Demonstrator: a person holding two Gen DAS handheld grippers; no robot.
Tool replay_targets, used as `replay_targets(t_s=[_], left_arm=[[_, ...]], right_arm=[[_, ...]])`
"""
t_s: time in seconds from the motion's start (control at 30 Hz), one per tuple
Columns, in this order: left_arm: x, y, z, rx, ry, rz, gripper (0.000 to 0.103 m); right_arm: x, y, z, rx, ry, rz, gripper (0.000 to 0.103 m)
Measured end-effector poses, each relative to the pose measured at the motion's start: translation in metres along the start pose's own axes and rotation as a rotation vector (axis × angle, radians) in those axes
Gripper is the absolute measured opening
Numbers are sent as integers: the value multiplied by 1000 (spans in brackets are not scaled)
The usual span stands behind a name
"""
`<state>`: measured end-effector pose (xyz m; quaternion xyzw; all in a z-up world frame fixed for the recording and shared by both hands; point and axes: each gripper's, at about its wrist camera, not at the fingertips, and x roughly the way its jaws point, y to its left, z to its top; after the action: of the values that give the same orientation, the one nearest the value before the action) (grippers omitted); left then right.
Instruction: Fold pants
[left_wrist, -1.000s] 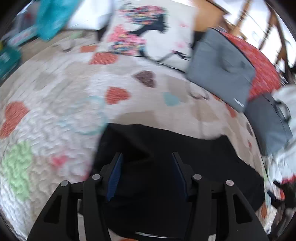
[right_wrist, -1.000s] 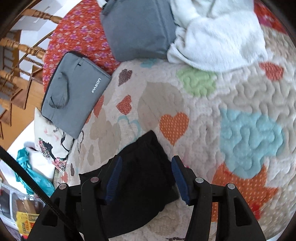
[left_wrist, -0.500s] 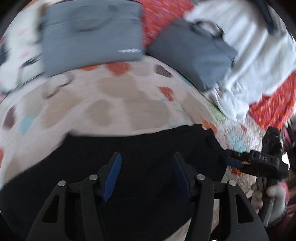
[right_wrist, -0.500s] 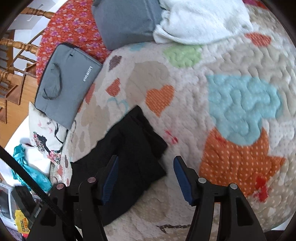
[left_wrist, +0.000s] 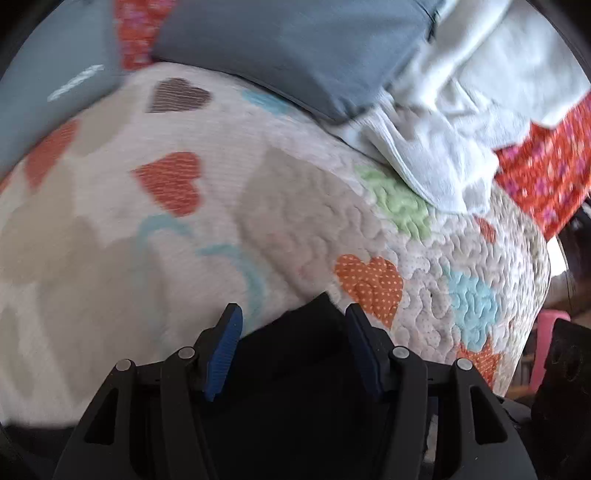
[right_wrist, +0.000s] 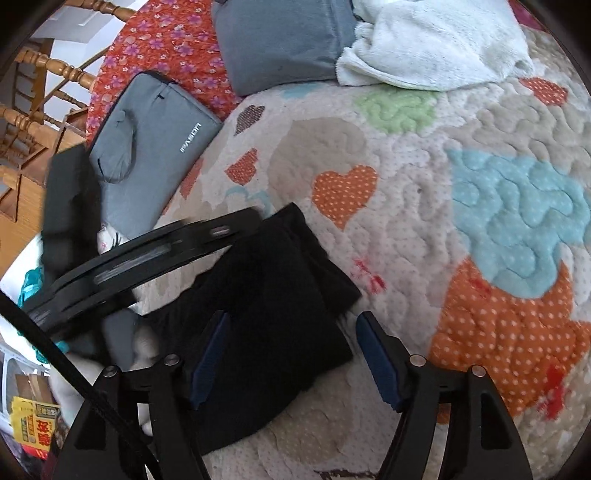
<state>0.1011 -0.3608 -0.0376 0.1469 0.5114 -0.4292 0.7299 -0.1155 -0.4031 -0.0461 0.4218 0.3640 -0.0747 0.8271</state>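
Observation:
The black pants (right_wrist: 269, 306) lie in a folded bundle on the heart-patterned quilt (right_wrist: 424, 192). In the left wrist view the pants (left_wrist: 295, 373) fill the space under and between my fingers, with one corner poking out past the tips. My left gripper (left_wrist: 291, 350) is open and hovers low over that end of the pants. My right gripper (right_wrist: 291, 354) is open above the near corner of the bundle. The left gripper's black body (right_wrist: 140, 266) crosses the right wrist view over the pants' far edge.
A grey laptop sleeve (right_wrist: 147, 136) and a grey cushion (right_wrist: 280, 40) lie at the back on a red floral cover (right_wrist: 166, 40). A white towel (right_wrist: 432, 40) is bunched at the back right. Wooden bed rails (right_wrist: 33, 122) stand at the left.
The left gripper has swung right along the pants and now sits over their end corner. The right gripper has moved in closer over the bundle. The left gripper has entered the right view.

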Motion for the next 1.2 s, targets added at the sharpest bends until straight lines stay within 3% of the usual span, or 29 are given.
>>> replay_targets(t_s=[0.13,0.2,0.23,0.27,0.3,0.33,0.37,0.4,0.53,0.67,0.83,1.07,1.2], left_arm=[[14,-7,6,57,30,-16,62],[15,-10,6,73,44,-15,60],[13,-11,6,76,48,-21,37],[12,-12,6,76,52,-32,22],[10,-12,5,76,54,-34,16],[6,-13,3,81,42,-32,14],[0,-13,1,80,29,-30,14],[-6,-12,-1,68,14,-30,13],[-43,0,-11,-5,-74,-48,13],[-89,25,-30,-94,-165,-50,13],[-137,75,-85,-252,-248,-61,13],[-153,141,-166,-544,-304,-78,13],[-161,169,-198,-664,-334,-130,15]], right_arm=[[11,8,2,-36,-4,3,76],[15,15,2,-71,-3,-10,76],[18,19,3,-92,4,-15,76],[20,21,4,-102,7,-15,72],[22,22,6,-108,14,-10,68],[23,22,8,-108,27,3,53],[25,22,10,-102,37,14,41],[26,21,12,-93,44,22,37],[25,32,14,-93,45,74,31],[23,67,5,-195,40,126,30],[35,119,-20,-322,93,189,30],[72,176,-68,-502,221,206,30],[88,190,-88,-555,269,214,36]])
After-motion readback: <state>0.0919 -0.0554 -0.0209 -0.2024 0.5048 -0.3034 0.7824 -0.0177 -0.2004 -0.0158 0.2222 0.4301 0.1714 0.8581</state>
